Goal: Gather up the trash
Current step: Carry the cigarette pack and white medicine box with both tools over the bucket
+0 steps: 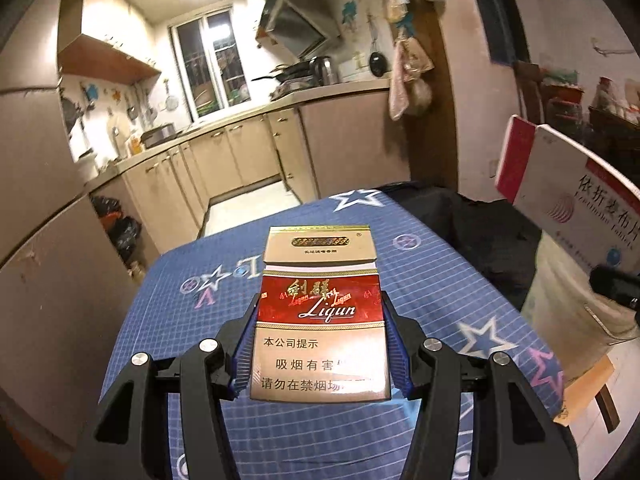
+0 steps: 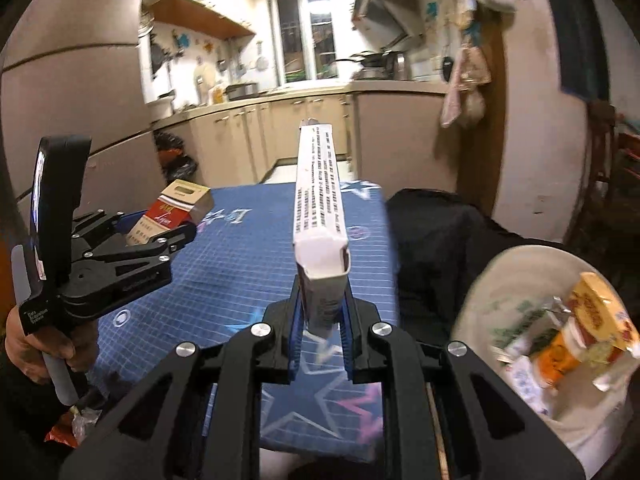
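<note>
At right edge, medicine box (image 1: 576,184) cut off, blurred.

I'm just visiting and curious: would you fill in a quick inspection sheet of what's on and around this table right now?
Surface: table with blue star-patterned cloth.
Job's things: red cigarette pack; white medicine box; white trash bin at right, already holding wrappers.
Clutter: crumpled wrapper low at left.
Grippers: left hand-held gripper clamps the pack; right hand-held gripper clamps the box.
Cables: nothing seen.
Surroundings: kitchen cabinets, window, dark garment beside table.
</note>
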### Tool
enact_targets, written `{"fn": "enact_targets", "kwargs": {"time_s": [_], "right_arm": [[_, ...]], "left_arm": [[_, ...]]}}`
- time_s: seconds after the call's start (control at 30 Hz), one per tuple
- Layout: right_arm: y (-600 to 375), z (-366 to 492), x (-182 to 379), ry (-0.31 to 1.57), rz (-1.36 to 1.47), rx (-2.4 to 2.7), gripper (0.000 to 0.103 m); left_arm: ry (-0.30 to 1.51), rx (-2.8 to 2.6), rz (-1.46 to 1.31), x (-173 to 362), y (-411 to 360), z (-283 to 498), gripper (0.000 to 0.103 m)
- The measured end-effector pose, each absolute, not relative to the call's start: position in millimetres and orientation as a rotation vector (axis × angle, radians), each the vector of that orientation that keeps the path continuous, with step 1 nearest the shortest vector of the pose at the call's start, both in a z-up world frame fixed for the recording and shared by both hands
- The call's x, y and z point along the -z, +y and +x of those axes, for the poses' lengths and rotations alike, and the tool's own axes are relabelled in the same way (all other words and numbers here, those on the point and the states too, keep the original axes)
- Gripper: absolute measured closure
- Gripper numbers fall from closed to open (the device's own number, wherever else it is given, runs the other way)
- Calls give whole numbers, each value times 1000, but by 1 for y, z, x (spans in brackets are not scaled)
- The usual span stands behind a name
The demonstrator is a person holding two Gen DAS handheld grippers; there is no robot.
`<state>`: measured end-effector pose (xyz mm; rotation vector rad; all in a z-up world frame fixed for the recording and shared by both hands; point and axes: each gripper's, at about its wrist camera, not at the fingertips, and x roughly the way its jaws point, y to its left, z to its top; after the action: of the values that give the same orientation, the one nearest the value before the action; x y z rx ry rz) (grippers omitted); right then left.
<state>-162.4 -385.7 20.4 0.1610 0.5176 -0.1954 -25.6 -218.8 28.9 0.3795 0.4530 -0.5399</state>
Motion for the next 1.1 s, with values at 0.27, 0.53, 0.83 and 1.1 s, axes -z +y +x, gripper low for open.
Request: {"fn": "enact_targets", "kwargs": {"time_s": [0.27,0.53,0.83,1.1], "right_arm": [[-420,-206,-28,474,184,312,88],[-452,-237,-31,452,193,396,88],[-489,-270,-33,446,189,500,88],[-525,-292,-30,466,204,577,88]], "left_arm": [[404,635,425,-40,-268,-56,47],[357,730,468,-45,-321,-91,47],[329,833,523,-40,-379,-124,47],[335,934,566,-29,-434,-147,47]]}}
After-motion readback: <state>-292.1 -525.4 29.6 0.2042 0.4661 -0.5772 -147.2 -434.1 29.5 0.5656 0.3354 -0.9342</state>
